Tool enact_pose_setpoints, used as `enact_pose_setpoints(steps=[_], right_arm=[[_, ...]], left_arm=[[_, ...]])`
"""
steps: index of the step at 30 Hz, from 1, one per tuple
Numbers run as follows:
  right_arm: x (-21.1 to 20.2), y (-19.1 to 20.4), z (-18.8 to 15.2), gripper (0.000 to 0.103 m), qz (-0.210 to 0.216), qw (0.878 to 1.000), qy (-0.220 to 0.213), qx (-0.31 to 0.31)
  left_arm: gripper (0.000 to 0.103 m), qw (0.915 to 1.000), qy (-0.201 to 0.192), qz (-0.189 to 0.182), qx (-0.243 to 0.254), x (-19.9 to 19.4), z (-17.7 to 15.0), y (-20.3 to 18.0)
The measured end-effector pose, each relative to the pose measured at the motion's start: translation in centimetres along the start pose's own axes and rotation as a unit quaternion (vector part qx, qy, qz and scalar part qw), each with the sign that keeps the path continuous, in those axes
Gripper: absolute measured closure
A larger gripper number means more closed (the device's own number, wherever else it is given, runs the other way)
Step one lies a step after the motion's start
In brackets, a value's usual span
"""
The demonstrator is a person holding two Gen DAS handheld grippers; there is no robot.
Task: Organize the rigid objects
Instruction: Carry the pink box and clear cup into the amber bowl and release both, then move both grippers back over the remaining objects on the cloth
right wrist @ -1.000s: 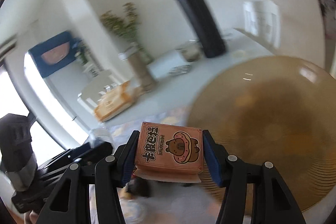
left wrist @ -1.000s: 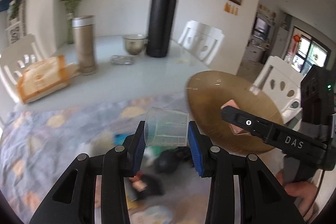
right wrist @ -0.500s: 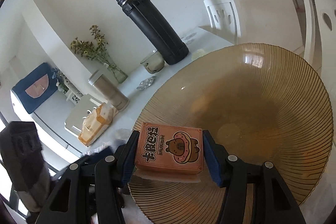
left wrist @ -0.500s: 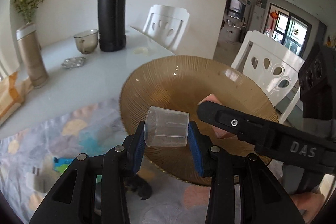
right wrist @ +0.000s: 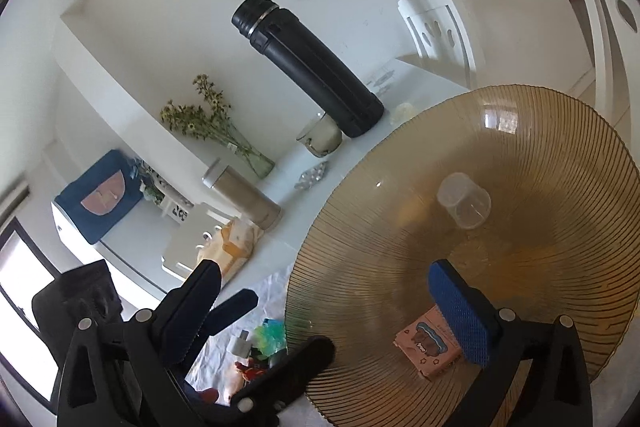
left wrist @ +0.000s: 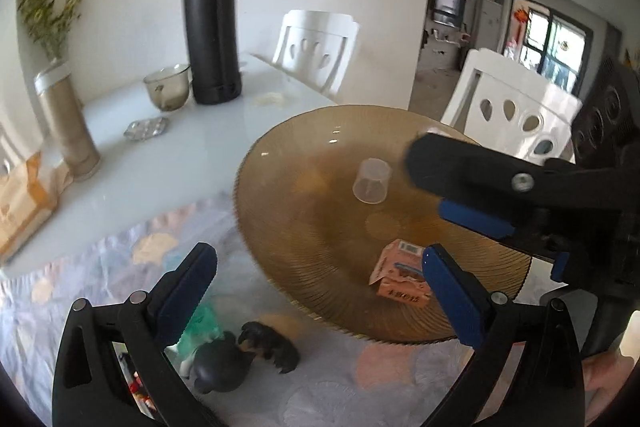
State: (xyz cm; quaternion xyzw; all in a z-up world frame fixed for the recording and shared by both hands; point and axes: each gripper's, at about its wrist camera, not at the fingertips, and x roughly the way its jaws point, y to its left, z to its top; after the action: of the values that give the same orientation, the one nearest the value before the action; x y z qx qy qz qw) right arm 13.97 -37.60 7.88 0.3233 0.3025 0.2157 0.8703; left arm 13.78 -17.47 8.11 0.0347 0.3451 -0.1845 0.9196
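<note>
Both tools have just let go: the left gripper (left wrist: 316,279), lower centre of its view, has sprung wide with nothing between its pads, and so has the right gripper (right wrist: 332,307). Freed, the clear cup (left wrist: 371,181) stands upside down mid-plate (left wrist: 280,227); the pink box (left wrist: 400,277) lies near the rim. Still unsorted, lower left on the cloth (left wrist: 80,267), are the dark toys (left wrist: 244,351).
</note>
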Motion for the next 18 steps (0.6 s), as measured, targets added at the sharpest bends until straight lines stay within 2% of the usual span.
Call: enact_pose_setpoints(steps=[5, 8, 14, 18], right_arm=[[-0.3, 0.8, -0.2, 0.0, 0.011, 1.0, -0.003, 0.0], [-0.2, 2.0, -0.5, 0.0, 0.015, 1.0, -0.004, -0.019], [0.8, 6.4, -2.5, 0.0, 0.026, 0.995, 0.02, -0.091], [2.3, 10.1, -5.5, 0.0, 0.019, 0.984, 0.066, -0.165]], left_arm=[[0.0, 0.9988, -0.003, 0.012, -0.047, -1.3, -0.3, 3.7], [0.0, 0.9968, -0.005, 0.036, -0.071, -2.6, -0.6, 6.9], [0.0, 0.9876, -0.002, 0.089, -0.129, -5.2, -2.5, 14.1], [0.0, 0.9784, 0.014, 0.107, -0.177, -5.7, -5.0, 18.4]])
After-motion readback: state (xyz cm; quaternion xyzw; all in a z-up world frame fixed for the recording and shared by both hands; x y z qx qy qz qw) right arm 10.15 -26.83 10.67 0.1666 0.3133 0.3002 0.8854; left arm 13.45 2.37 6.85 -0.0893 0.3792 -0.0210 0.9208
